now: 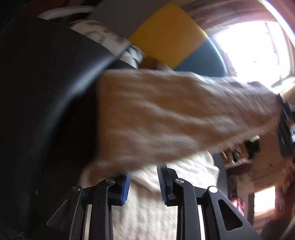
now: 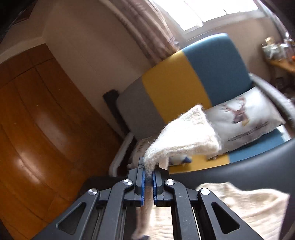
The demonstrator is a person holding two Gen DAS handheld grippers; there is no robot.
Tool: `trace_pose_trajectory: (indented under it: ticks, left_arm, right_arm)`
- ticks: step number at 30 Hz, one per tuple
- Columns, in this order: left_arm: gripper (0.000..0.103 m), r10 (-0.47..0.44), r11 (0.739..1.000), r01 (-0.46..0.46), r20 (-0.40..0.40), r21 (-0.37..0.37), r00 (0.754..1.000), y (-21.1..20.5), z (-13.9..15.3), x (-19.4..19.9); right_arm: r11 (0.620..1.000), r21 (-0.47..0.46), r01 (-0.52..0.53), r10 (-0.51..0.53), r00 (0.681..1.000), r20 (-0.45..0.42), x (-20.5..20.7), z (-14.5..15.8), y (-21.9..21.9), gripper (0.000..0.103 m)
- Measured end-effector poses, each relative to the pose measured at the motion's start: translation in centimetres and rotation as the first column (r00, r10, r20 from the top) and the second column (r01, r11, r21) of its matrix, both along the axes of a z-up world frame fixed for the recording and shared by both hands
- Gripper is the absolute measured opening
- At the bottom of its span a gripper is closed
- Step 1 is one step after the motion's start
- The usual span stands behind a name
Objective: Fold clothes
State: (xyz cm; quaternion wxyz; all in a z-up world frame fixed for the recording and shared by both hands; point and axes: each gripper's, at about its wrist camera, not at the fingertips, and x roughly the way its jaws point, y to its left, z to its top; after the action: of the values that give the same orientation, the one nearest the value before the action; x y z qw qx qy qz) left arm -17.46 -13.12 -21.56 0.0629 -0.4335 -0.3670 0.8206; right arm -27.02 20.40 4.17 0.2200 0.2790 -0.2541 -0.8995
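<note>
- Right gripper (image 2: 149,171): blue-padded jaws drawn almost together on a pinch of cream knit; the narrow gap is filled with fuzzy fibre. Judged to be a grip on an edge or corner, so that part of the garment can be carried over.
- Left gripper (image 1: 143,181): jaws stand apart with knit showing between them; nothing is pinched. The fingertips are hidden beneath the raised cloth, so contact with the fabric cannot be told.
- Cream knit garment (image 1: 175,114): the task's piece, probably a sweater. One part is lifted off the surface and stretches across the left view, blurred by motion; in the right view the held portion (image 2: 184,136) flops forward over the gripper tips. The rest lies spread on the surface below both grippers.
- Dark bench (image 2: 239,171): rounded rim, carrying the spread part of the garment. Stage of folding is not settled by these views; the lifted part fits a fold in progress.
- Sofa (image 2: 175,88): grey, yellow and blue panels, beyond the bench.
- Printed cushion (image 2: 245,114): on the sofa seat.
- Wooden wardrobe (image 2: 46,120): against the wall.
- Window (image 2: 212,11): bright, farthest back.
</note>
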Motion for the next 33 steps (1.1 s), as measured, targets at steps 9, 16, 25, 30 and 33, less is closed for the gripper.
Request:
trace_pose_trajectory:
  ticks: [9, 16, 25, 30, 33]
  left_arm:
    - [0.024, -0.005, 0.996, 0.006, 0.011, -0.089, 1.000, 0.6, -0.8, 1.0]
    - [0.027, 0.001, 0.997, 0.005, -0.087, 0.071, 0.996, -0.6, -0.5, 4.2]
    - [0.039, 0.049, 0.986, -0.044, -0.029, 0.161, 0.998, -1.1, -0.4, 1.5]
    - [0.000, 0.084, 0.995, -0.085, 0.020, 0.056, 0.996, -1.1, -0.9, 0.2]
    - [0.000, 0.072, 0.997, -0.072, -0.030, -0.003, 0.997, -1.6, 0.0, 1.2]
  right_arm:
    - [0.967, -0.093, 0.238, -0.192, 0.918, 0.348, 6.2, -18.4, 11.0, 0.007]
    - [0.925, -0.231, 0.301, -0.196, 0.900, 0.390, 8.6, -25.6, 13.3, 0.009]
    - [0.855, -0.320, 0.409, -0.272, 0.877, 0.395, 8.4, -25.4, 14.7, 0.025]
    - [0.907, -0.130, 0.401, -0.330, 0.868, 0.372, 7.9, -22.6, 13.5, 0.008]
    - [0.937, -0.028, 0.348, -0.327, 0.904, 0.277, 8.5, -20.3, 12.6, 0.008]
